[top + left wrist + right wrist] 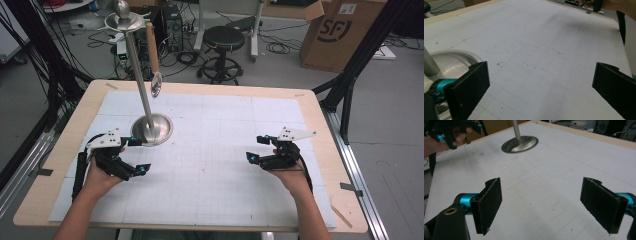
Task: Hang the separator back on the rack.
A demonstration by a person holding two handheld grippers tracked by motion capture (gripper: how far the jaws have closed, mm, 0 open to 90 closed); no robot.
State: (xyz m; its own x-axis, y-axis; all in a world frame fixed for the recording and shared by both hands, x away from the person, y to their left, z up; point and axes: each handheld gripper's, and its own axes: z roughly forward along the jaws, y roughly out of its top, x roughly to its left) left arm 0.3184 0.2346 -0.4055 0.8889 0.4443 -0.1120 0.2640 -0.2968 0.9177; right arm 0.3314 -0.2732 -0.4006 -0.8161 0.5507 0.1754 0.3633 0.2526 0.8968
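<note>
A person sits at a wooden table [60, 165] covered by a white gridded mat [215, 150], a gripper in each hand. The left gripper [135, 156] rests low over the mat, its jaws spread wide apart with nothing between them. Just beside its far jaw, touching or nearly so, stands a metal stand [151, 129]: a round base with a tall, leaning pole. From the dish at the top of the pole hangs a spoon [153, 62] with a wooden handle, its bowl pointing down, well above both grippers. The right gripper [261, 149] sits well apart from the stand, its jaws also wide apart, bare mat between them.
</note>
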